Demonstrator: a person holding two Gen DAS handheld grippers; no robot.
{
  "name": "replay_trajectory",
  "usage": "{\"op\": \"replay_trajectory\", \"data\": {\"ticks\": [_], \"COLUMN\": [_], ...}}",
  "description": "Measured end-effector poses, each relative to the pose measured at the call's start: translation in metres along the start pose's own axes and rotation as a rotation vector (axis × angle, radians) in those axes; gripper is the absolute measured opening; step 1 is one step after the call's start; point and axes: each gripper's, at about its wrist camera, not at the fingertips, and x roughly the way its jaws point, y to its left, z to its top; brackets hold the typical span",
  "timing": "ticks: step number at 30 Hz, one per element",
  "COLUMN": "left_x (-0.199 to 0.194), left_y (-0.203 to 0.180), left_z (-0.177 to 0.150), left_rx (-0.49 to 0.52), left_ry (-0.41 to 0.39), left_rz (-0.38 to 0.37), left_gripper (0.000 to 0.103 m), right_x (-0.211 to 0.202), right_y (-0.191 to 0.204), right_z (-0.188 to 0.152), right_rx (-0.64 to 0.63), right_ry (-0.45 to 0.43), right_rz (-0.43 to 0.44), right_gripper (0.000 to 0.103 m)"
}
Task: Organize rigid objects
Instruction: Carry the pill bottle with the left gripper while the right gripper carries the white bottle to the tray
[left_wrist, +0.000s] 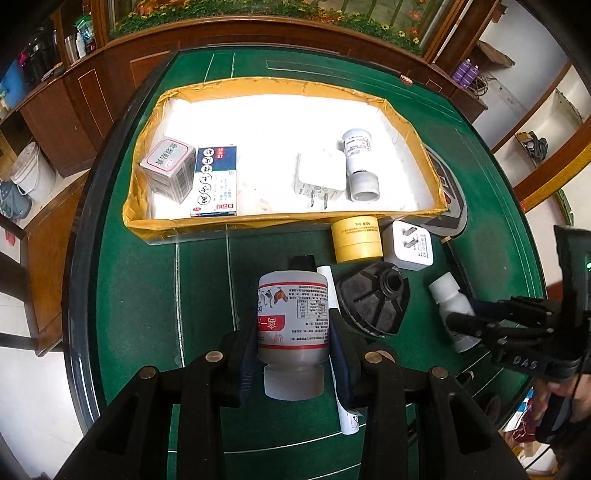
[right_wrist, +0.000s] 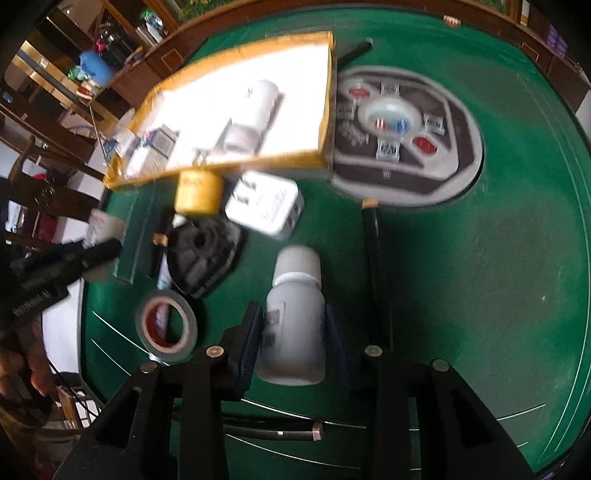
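My left gripper (left_wrist: 293, 343) is shut on a white bottle with a red label (left_wrist: 293, 321), held above the green table, cap toward the camera. My right gripper (right_wrist: 293, 332) is shut on a small white bottle (right_wrist: 293, 328); it also shows in the left wrist view (left_wrist: 452, 306). A yellow-taped tray (left_wrist: 258, 218) holds two medicine boxes (left_wrist: 170, 168), a white charger (left_wrist: 321, 177) and a white bottle (left_wrist: 358, 162). On the table lie a yellow tape roll (left_wrist: 356, 238), a white plug adapter (left_wrist: 408, 245), a black ribbed disc (left_wrist: 375, 299) and a white tube (left_wrist: 345, 406).
A grey tape roll (right_wrist: 168, 321) lies near the table's front edge. A round mahjong control panel (right_wrist: 402, 136) sits at the table centre. A black rod (right_wrist: 375, 266) lies beside my right gripper. Wooden cabinets surround the table.
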Motion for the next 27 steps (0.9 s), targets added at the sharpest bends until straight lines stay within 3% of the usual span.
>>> {"op": "replay_trajectory", "data": {"ticks": [4, 7, 12, 19, 27], "left_x": [0.002, 0.002, -0.003, -0.007, -0.005], "left_y": [-0.001, -0.001, -0.003, 0.004, 0.005], "left_z": [0.002, 0.008, 0.021, 0.042, 0.063], "left_rx": [-0.007, -0.015, -0.019, -0.051, -0.066], "left_ry": [0.007, 0.008, -0.009, -0.023, -0.036], "left_rz": [-0.008, -0.017, -0.023, -0.028, -0.033], "left_gripper": [0.037, 0.037, 0.037, 0.037, 0.037], "right_x": [0.010, 0.021, 0.022, 0.008, -0.031], "right_y": [0.004, 0.009, 0.022, 0.009, -0.005], "right_z": [0.000, 0.004, 0.005, 0.003, 0.018], "right_rx": [-0.018, -0.052, -0.130, -0.101, -0.070], "right_ry": [0.025, 0.095, 0.056, 0.031, -0.056], "right_rz": [-0.015, -0.038, -0.106, -0.022, 0.048], "right_gripper": [0.034, 0.038, 0.033, 0.033, 0.033]}}
